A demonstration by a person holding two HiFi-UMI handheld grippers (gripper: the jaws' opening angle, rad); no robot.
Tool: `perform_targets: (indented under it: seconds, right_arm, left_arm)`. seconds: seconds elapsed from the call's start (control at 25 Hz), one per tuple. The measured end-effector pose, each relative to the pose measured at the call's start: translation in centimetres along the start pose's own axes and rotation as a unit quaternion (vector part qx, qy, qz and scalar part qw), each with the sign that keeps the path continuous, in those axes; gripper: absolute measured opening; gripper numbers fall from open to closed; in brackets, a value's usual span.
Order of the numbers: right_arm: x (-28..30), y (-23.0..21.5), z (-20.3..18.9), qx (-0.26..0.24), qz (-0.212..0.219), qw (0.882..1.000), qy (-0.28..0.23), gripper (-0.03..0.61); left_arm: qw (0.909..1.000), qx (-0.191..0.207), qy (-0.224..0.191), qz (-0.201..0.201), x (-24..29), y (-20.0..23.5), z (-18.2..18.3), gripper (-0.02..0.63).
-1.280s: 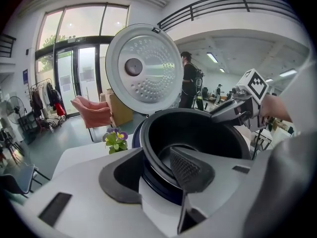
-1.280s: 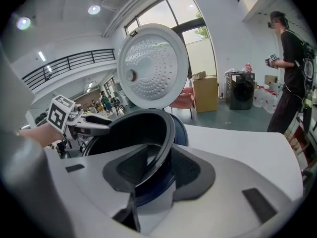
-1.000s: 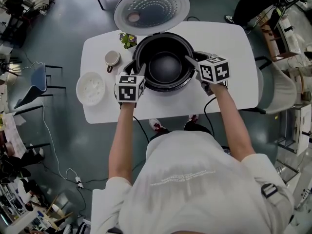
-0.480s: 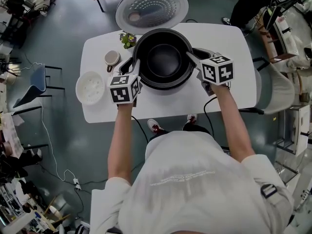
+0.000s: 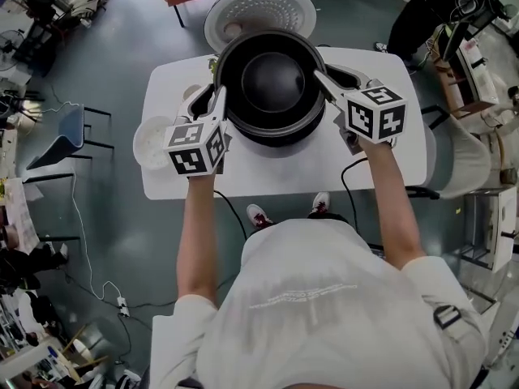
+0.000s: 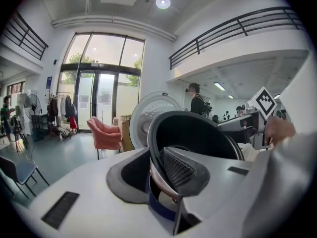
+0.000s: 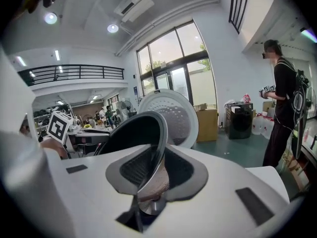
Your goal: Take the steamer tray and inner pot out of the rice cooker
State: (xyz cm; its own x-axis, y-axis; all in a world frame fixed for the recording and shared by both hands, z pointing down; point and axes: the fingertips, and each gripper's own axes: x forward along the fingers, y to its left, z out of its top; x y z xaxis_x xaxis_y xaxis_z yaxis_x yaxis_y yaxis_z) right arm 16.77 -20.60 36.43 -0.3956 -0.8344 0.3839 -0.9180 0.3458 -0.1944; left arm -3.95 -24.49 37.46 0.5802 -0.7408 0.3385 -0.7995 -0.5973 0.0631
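The dark inner pot [image 5: 272, 83] hangs above the white table [image 5: 381, 164], held by its rim between both grippers. My left gripper [image 5: 219, 97] is shut on the pot's left rim, and my right gripper [image 5: 323, 79] is shut on the right rim. Both sets of jaws have just been closing on that rim. In the left gripper view the rim of the pot [image 6: 198, 133] runs between the pads of the left gripper [image 6: 159, 170]. The right gripper view shows the pot [image 7: 131, 133] likewise pinched by the right gripper [image 7: 151, 175]. The white steamer tray [image 5: 151, 142] lies on the table at the left. The cooker's open lid [image 5: 259, 10] stands behind; its body is mostly hidden under the pot.
A cup [image 5: 193, 94] and a small plant [image 5: 213, 63] sit on the table behind my left gripper. A cable hangs from the table's front edge. A blue chair [image 5: 63, 132] stands at the left, and a person [image 7: 285, 103] stands off to the right.
Both grippers have risen with the inner pot, which has come up out of the cooker and looks larger and nearer. The jaws have narrowed onto its rim.
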Motion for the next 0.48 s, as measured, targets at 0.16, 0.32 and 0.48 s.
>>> perform_targets:
  seconds: [0.16, 0.32, 0.48]
  right_arm:
    - [-0.8, 1.6, 2.6, -0.015, 0.024, 0.999, -0.024, 0.103]
    - [-0.2, 4.0, 4.0, -0.028, 0.06, 0.997, -0.036, 0.103]
    - [1.8, 7.4, 4.1, -0.038, 0.115, 0.992, -0.028, 0.104]
  left_arm:
    - [0.9992, 0.0, -0.036, 0.019, -2.7, 0.3, 2.8, 0.094]
    - [0.9969, -0.012, -0.061, 0.047, -5.7, 1.6, 4.0, 0.089]
    - [0.9923, -0.031, -0.072, 0.095, -9.3, 3.9, 3.4, 0.086]
